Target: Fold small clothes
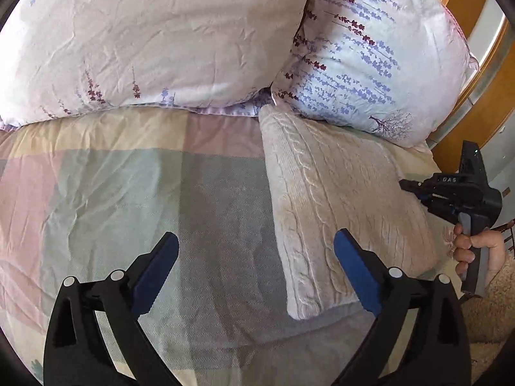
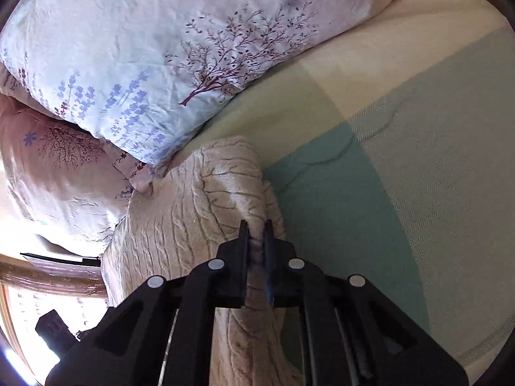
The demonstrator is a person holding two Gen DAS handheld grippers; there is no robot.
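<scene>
While the left tongs (image 1: 256,265) gape beside it, the right tongs (image 2: 256,225) pinch the knit sweater's (image 1: 338,199) edge.

We see a cream cable-knit sweater (image 2: 199,212), soft and ribbed, pinched in our right claw (image 2: 256,225) of matt black plastic; beyond it lie smooth printed cotton pillows (image 2: 154,48) and a woven blanket (image 2: 434,167).

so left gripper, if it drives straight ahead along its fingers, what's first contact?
Likely the plaid bedspread: the open left gripper points there, the knit sweater just right of its line. Depth is unclear.
</scene>
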